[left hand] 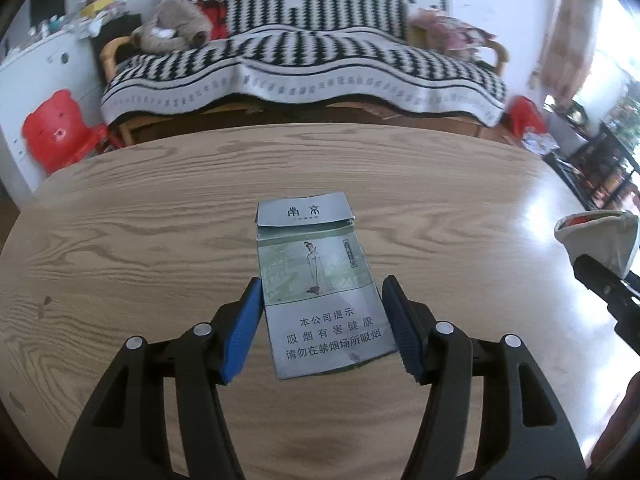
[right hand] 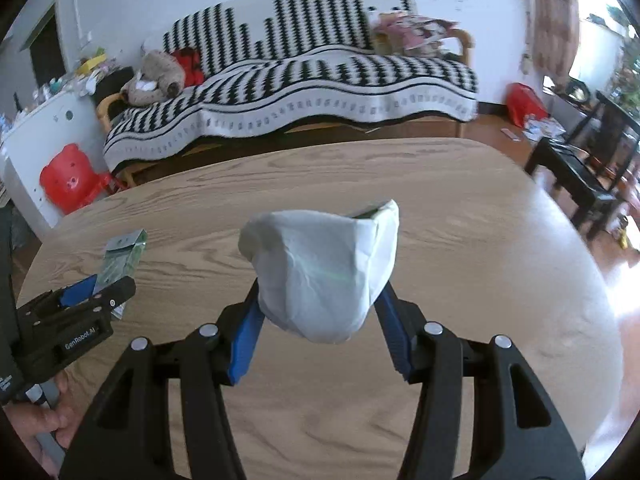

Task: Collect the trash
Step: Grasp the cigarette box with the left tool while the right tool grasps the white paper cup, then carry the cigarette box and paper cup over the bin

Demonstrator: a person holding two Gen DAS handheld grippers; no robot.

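Observation:
A flattened grey-green cigarette pack (left hand: 320, 284) with Chinese print lies on the wooden table (left hand: 140, 208). My left gripper (left hand: 322, 292) is open, its blue pads on either side of the pack's near half, not pressing it. My right gripper (right hand: 320, 296) is shut on a small bin lined with a white bag (right hand: 324, 268), held above the table. The bin also shows at the right edge of the left wrist view (left hand: 596, 240). In the right wrist view the pack (right hand: 120, 256) and left gripper (right hand: 94, 292) are at the left.
Beyond the table's far edge stands a sofa (left hand: 304, 64) under a black-and-white cover. A red plastic stool (left hand: 56, 132) stands at the left by a white cabinet (left hand: 36, 80). A dark side table (right hand: 580, 176) stands at the right.

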